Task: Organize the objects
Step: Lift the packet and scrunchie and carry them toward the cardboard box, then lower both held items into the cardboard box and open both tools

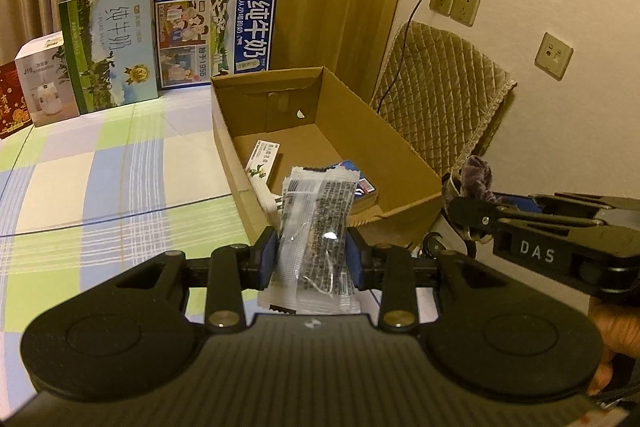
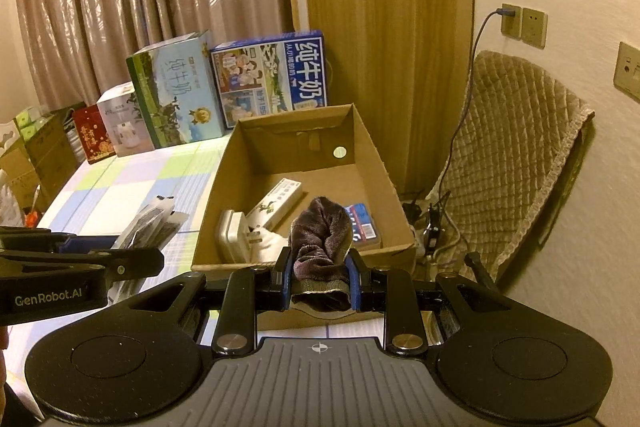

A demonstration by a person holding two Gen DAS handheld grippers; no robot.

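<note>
My left gripper (image 1: 314, 255) is shut on a clear snack packet (image 1: 316, 223) with dark contents, held upright just before the near wall of an open cardboard box (image 1: 404, 147). My right gripper (image 2: 320, 277) is shut on a dark purple-brown sock (image 2: 322, 231), held at the box's near rim (image 2: 360, 251). Inside the box lie a slim white carton (image 2: 276, 203), a white plug adapter (image 2: 236, 237) and a blue card pack (image 2: 362, 221). In the left wrist view the right gripper (image 1: 472, 215) shows at the right with the sock (image 1: 476, 177). In the right wrist view the packet (image 2: 154, 223) shows at the left.
The box stands on a checked tablecloth (image 1: 104, 179). Two milk cartons (image 1: 112, 47) (image 1: 218, 37) and smaller boxes (image 1: 44, 79) stand along the table's far edge before a curtain. A quilted chair (image 2: 508, 163) and cables (image 2: 432, 227) are right of the table by the wall.
</note>
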